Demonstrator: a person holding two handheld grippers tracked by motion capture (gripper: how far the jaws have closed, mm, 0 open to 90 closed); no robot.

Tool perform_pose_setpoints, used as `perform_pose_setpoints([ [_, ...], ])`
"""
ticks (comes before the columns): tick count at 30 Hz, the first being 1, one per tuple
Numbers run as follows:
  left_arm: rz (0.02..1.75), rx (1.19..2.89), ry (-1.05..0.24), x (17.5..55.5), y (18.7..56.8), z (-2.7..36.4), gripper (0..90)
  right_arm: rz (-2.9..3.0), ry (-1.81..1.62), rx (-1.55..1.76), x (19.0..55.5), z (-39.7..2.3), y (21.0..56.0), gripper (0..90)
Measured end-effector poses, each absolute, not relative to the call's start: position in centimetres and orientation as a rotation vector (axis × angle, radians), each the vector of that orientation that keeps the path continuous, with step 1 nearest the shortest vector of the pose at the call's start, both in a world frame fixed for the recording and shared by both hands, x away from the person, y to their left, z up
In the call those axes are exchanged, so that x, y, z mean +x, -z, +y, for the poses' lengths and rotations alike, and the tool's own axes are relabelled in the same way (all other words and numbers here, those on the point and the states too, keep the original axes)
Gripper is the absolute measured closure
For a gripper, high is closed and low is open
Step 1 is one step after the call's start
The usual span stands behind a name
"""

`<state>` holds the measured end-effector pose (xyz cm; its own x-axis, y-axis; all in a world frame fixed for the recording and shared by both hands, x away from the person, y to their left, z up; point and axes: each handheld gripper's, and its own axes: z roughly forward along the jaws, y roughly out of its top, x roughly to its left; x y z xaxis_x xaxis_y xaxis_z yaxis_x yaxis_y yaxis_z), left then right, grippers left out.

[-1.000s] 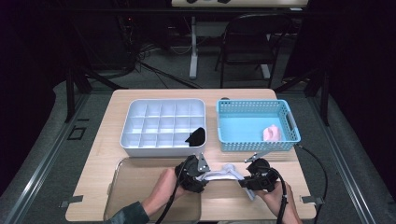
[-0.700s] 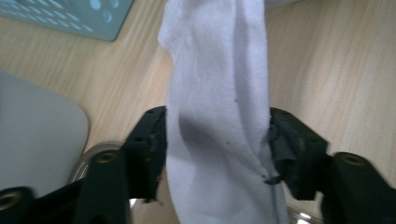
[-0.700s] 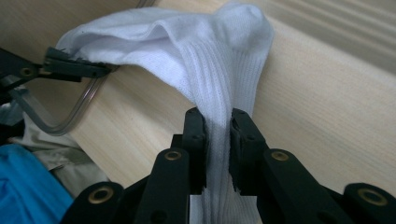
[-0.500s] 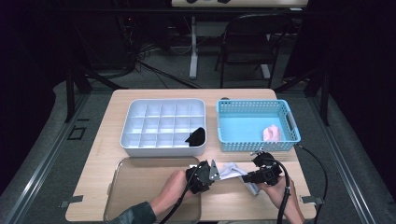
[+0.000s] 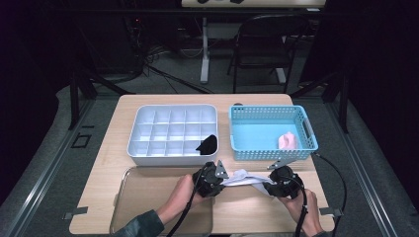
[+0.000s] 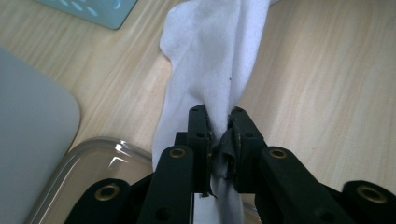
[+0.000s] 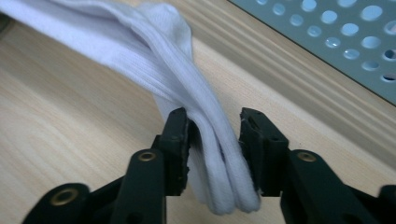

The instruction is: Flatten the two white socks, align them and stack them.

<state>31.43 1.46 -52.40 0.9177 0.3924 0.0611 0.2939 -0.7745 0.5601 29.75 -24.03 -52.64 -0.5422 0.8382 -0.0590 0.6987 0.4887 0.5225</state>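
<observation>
A white sock (image 5: 243,178) is stretched between the two tools near the front edge of the counter (image 5: 123,163), at about six o'clock from the blue basket (image 5: 306,129). The left hand-held gripper (image 5: 221,177) has one end of it pinched hard: in the left gripper view its jaws stand almost together with the cloth (image 6: 210,65) bunched tight between them, having just closed on it. From there the sock runs away over the bare wood towards twelve o'clock in that view.

The right hand-held gripper (image 5: 268,185) sits at three o'clock from the left one. In the right gripper view its jaws stand a little apart and have just been easing wider; the folded, ribbed end of the sock (image 7: 205,140) lies between them, resting against one jaw, with a sliver of gap at the other, so it looks loosely cradled rather than squeezed.

A clear tray (image 5: 148,173) lies at nine o'clock from the left tool. Behind it stands a white divided box (image 5: 173,111), with something black (image 5: 207,144) in its front right compartment. A pink thing (image 5: 288,140) lies in the basket's right end.
</observation>
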Motion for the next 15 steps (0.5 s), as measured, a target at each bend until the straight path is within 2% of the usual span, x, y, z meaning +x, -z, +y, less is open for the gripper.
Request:
perform_pose_setpoints([
  [1, 0.493, 2.513, -0.234, 31.4, 52.4, 1.5, 76.7, 2.430, -0.640, 1.288, 29.7, -24.1, 52.6, 71.5],
  [3, 0.491, 2.516, -0.253, 31.3, 52.4, 1.8, 73.8, 2.420, -0.654, 1.274, 29.4, -24.3, 52.2, 76.5],
  [5, 0.493, 2.519, -0.268, 31.2, 52.5, 2.0, 75.4, 2.431, -0.667, 1.288, 29.2, -24.3, 51.9, 78.2],
  [9, 0.483, 2.536, -0.249, 30.7, 52.2, 2.4, 84.3, 2.484, -0.674, 1.302, 28.5, -24.1, 51.0, 78.8],
  [13, 0.493, 2.515, -0.147, 29.7, 50.7, 3.6, 85.3, 2.593, -0.728, 1.359, 27.4, -23.8, 49.0, 78.9],
  [15, 0.495, 2.514, -0.140, 29.5, 49.8, 4.1, 85.1, 2.643, -0.765, 1.398, 27.3, -24.1, 48.0, 78.8],
])
